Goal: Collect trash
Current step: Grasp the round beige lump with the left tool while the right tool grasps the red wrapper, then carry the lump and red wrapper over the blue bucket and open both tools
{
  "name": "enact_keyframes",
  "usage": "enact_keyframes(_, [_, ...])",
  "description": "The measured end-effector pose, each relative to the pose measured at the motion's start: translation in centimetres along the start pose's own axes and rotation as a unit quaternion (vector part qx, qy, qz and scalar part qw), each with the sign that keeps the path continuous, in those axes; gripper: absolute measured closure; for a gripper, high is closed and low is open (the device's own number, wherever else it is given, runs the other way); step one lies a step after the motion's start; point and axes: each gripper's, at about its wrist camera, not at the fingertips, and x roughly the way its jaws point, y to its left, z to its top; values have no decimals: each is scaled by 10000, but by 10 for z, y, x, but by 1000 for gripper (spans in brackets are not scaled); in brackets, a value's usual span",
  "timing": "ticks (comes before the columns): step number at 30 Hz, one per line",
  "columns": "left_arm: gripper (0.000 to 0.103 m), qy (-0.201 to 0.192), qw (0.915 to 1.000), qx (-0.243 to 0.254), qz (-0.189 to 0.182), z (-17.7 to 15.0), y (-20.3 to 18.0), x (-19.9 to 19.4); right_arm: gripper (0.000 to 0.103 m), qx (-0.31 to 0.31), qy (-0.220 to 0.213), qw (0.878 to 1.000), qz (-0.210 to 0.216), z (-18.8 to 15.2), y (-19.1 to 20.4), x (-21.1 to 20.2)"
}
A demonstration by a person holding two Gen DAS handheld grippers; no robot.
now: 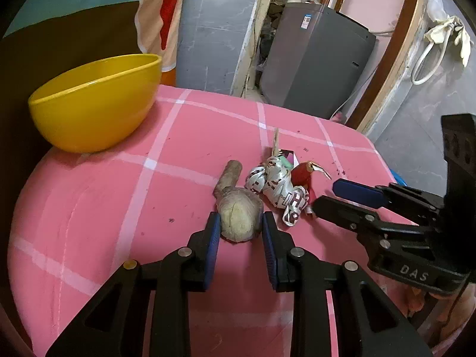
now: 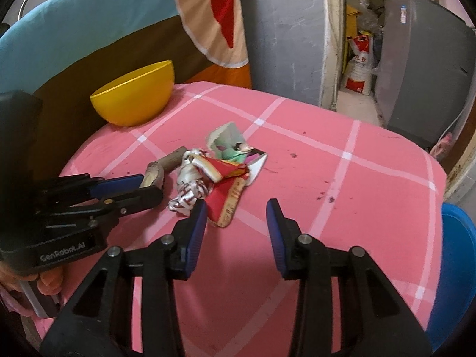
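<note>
Left wrist: pink checked cloth [image 1: 178,154]; left claw [image 1: 241,226] straddles wood chunk [image 1: 239,218], right claw [image 2: 236,208] agape.

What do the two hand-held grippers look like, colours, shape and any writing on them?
Both are black plastic, with triangular cut-out linkages, silver pivot rivets and two flat fingers faced with ribbed blue pads. The left hand-held gripper shows "GenRobot.AI" on its body in the right wrist view; the right hand-held gripper shows "DAS" in the left wrist view. No cables or sleeves show.

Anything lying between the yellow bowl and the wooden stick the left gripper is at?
Nothing: between the yellow bowl and the wooden stick the left wrist view shows only bare pink checked cloth.
</note>
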Motion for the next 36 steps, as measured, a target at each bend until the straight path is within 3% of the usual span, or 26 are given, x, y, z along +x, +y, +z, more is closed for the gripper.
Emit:
enact_keyframes(8, [79,28,10000,-46,-79,1,4,0,22,180,254,9991,288,3,1,14])
enact_keyframes(10, [79,37,9999,-52,-90,1,4,-1,32,200,265,9989,330,2,0,15])
enact_keyframes(13, [79,38,9999,-67,-107,1,5,-1,38,204,254,9988,360,1,1,15])
enact_keyframes(22, [80,-102,9998,-135,-73,-4,4,-6,43,259,44,9990,354,-5,0,5])
enact_keyframes(30, [80,-771,9970,46,-28,-10,-15,-31,42,261,-627,9976,150,-12,-8,-28])
enact_keyframes(36, [80,-1487,9885,260,-138,-4,-46,-54,42,226,-1421,9894,-173,-17,-18,-66])
